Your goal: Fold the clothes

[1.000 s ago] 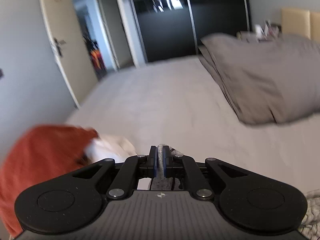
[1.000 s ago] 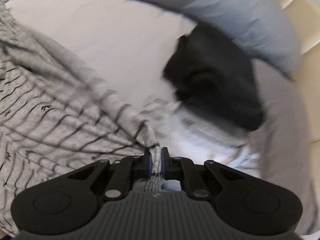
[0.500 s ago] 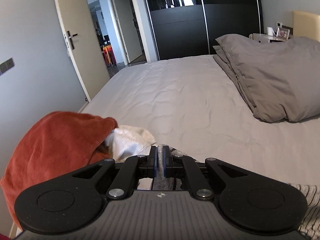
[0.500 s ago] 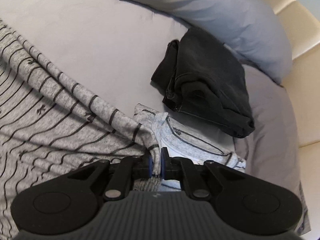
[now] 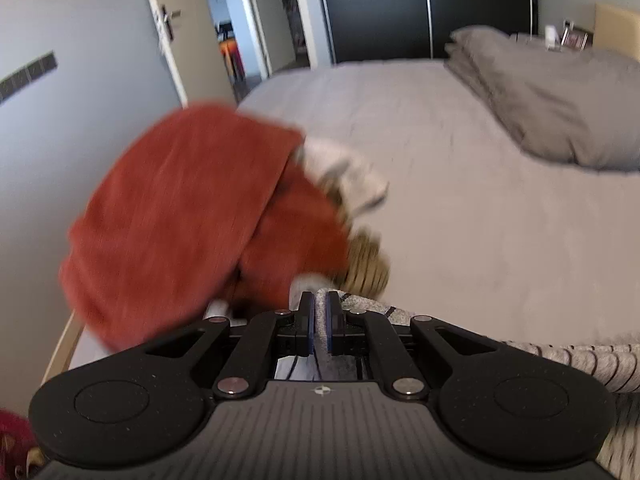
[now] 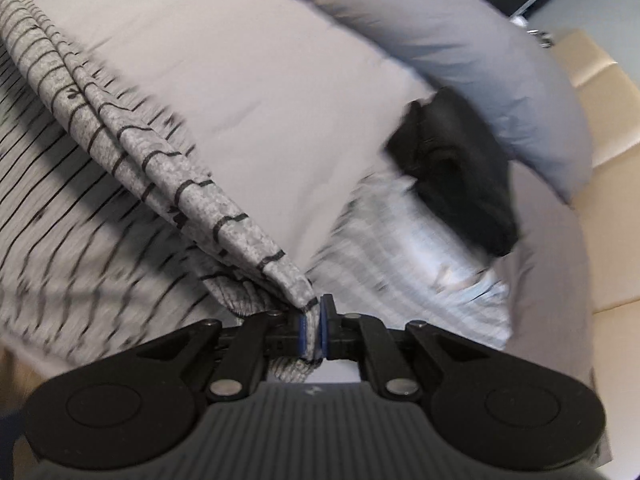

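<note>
Left wrist view shows the left gripper point(image 5: 319, 322) pinched tight on a fold of the grey striped garment point(image 5: 576, 360), which trails off to the right along the near edge of the bed point(image 5: 460, 184); compared with half a second ago, the rust-red garment point(image 5: 192, 216) and the white and tan clothes point(image 5: 352, 184) beside it are seen larger, more central and blurred, so the gripper has been swept toward that left-hand pile; in the right wrist view the right gripper point(image 6: 313, 326) is likewise clamped narrow on the other end of the striped garment point(image 6: 160, 160), whose doubled edge is drawn taut up to the far left, while the black folded garment point(image 6: 460, 168) and the pale blue striped one point(image 6: 420, 248) have slid rightward against the grey pillow point(image 6: 460, 40); the cloth, held between both grippers above the sheet, is judged to be mid-carry, being stretched and laid out for its next fold; no brand, label or readable writing can be made out, only a small emblem on each gripper body.
</note>
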Demonstrator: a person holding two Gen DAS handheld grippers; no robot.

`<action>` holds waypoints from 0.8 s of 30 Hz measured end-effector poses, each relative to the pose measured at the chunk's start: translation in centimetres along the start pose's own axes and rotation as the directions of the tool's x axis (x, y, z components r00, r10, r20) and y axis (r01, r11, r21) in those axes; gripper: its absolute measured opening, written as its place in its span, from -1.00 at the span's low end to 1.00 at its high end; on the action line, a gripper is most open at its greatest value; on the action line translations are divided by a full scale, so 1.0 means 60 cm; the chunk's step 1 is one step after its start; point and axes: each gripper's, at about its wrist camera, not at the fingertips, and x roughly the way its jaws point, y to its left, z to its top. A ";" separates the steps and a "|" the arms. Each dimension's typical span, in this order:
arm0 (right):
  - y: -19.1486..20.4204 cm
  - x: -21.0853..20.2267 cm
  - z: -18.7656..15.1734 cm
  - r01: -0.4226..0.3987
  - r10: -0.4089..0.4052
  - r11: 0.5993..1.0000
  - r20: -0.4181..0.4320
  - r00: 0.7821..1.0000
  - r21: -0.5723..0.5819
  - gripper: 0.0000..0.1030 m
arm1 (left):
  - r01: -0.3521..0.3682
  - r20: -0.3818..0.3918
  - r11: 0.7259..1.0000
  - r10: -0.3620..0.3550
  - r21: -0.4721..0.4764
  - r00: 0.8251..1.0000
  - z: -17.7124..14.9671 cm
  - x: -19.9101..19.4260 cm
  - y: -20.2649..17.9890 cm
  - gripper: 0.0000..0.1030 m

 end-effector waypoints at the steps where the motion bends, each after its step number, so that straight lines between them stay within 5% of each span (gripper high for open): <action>1: 0.016 0.006 -0.009 -0.018 0.018 1.000 -0.008 1.000 -0.020 -0.86 | -0.004 -0.019 1.000 0.004 -0.004 1.000 -0.021 0.001 0.008 -0.93; 5: 0.072 0.028 -0.040 -0.078 0.074 0.993 -0.057 0.996 -0.088 -0.85 | -0.003 -0.094 1.000 0.003 0.002 0.996 -0.080 0.015 0.019 -0.93; 15: 0.125 0.035 -0.068 -0.113 0.097 0.973 -0.086 0.992 -0.203 -0.82 | 0.052 -0.186 0.976 -0.012 0.210 0.983 -0.154 -0.001 0.006 -0.89; 20: 0.118 0.006 -0.064 -0.112 0.109 0.973 -0.025 0.994 -0.202 -0.77 | 0.087 -0.132 0.966 -0.056 0.243 0.990 -0.171 -0.045 0.009 -0.42; 21: 0.117 -0.003 -0.062 -0.111 0.112 0.973 -0.006 0.994 -0.201 -0.73 | 0.095 -0.115 0.965 -0.068 0.246 0.991 -0.169 -0.054 0.009 -0.36; 23: 0.119 -0.024 -0.054 -0.105 0.114 0.975 0.035 0.993 -0.197 -0.13 | 0.101 -0.076 0.960 -0.084 0.259 0.994 -0.166 -0.067 0.003 -0.16; 24: 0.120 -0.033 -0.050 -0.105 0.119 0.974 0.060 0.991 -0.200 -0.08 | 0.103 -0.056 0.958 -0.091 0.267 0.994 -0.164 -0.073 0.000 -0.16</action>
